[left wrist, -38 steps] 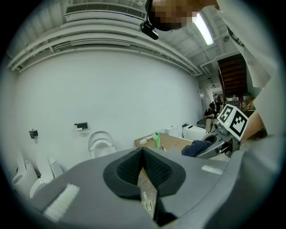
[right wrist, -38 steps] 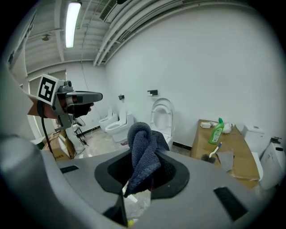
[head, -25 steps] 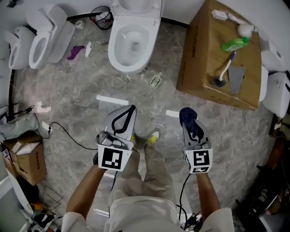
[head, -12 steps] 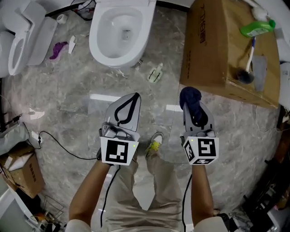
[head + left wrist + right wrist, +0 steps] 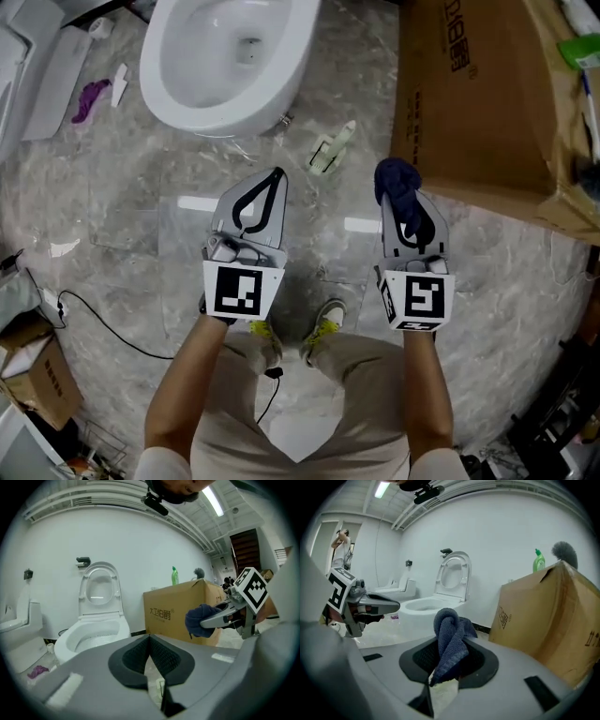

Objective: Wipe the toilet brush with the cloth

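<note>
My right gripper [image 5: 401, 199] is shut on a dark blue cloth [image 5: 392, 175], which bunches up out of its jaws [image 5: 449, 637]. The left gripper [image 5: 276, 174] is shut with nothing in it, its pads meeting at the tips [image 5: 149, 638]. Both are held over the marble floor, side by side, short of the cardboard box. The toilet brush lies on top of that box; only its blue handle [image 5: 589, 105] shows at the head view's right edge. Its grey bristle head [image 5: 565, 553] pokes above the box in the right gripper view.
The big cardboard box [image 5: 478, 103] stands right of a white toilet [image 5: 225, 56]. A green bottle [image 5: 583, 47] lies on the box. On the floor are a small bottle [image 5: 333, 150], a black cable [image 5: 103, 323] and a small carton [image 5: 37, 389]. The person's shoes [image 5: 323, 323] are below the grippers.
The person has stepped forward: toilet and box now sit nearer and higher in the head view, and the brush has slid to the right edge. Both grippers stay shut, cloth still held.
</note>
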A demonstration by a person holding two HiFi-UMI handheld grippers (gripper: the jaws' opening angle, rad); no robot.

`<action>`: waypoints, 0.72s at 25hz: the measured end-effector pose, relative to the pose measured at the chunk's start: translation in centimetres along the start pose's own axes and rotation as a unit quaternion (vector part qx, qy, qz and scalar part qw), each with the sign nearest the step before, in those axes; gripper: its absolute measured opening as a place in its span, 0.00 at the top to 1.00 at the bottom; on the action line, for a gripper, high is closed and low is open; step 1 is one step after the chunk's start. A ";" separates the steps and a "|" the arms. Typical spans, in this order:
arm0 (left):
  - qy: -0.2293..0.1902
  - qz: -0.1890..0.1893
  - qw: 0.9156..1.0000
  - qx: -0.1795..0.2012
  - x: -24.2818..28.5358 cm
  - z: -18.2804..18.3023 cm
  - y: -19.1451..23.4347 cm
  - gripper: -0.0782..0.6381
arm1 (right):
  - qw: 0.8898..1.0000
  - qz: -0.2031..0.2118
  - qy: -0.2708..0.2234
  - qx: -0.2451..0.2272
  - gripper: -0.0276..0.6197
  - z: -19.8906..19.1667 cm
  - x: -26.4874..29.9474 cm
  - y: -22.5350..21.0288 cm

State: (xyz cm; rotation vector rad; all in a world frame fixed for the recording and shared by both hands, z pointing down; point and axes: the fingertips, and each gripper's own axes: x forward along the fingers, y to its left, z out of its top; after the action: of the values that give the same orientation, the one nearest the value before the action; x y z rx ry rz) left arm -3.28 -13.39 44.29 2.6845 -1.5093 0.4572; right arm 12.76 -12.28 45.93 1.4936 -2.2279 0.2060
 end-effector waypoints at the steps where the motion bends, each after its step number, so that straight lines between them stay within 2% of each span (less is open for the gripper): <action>1: -0.005 -0.001 1.000 0.008 0.6 -1.3 0.3 0.89 | 1.000 -0.001 -0.004 -0.010 0.79 -0.9 0.8 0.1; 3: -0.012 -0.005 1.000 0.021 1.1 -3.4 0.6 0.89 | 1.000 -0.002 -0.011 -0.021 0.79 -2.6 2.0 0.4; 5: -0.022 -0.005 1.000 0.013 1.9 -5.1 0.8 0.89 | 0.999 -0.014 -0.014 -0.035 0.79 -4.1 3.0 0.0; 6: -0.031 -0.002 1.000 0.000 2.4 -5.9 0.9 0.89 | 0.999 -0.022 -0.013 -0.046 0.80 -4.6 3.5 -0.3; 9: -0.043 0.015 0.996 -0.081 3.5 -8.1 1.1 0.89 | 0.996 -0.029 -0.022 -0.084 0.80 -5.1 5.8 -0.8; 10: -0.042 0.007 0.996 -0.080 4.1 -8.4 0.8 0.89 | 0.995 -0.033 -0.028 -0.092 0.80 -5.0 6.7 -1.2; 13: -0.062 -0.034 0.997 -0.015 6.3 -7.4 -1.0 0.89 | 0.991 -0.039 -0.039 -0.123 0.80 -4.5 8.5 -2.3; 15: -0.075 -0.046 0.996 0.025 7.2 -7.2 -1.9 0.89 | 0.987 -0.036 -0.052 -0.148 0.80 -3.9 8.9 -2.0; 18: -0.093 -0.048 0.993 0.050 7.8 -7.1 -1.8 0.89 | 0.975 -0.045 -0.061 -0.208 0.80 -2.9 9.3 -1.3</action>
State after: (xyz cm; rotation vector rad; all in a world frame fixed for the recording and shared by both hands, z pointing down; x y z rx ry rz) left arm 0.33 -17.76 53.33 2.9355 -1.4249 0.2919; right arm 11.88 -19.54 52.42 1.3966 -2.1191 -0.3688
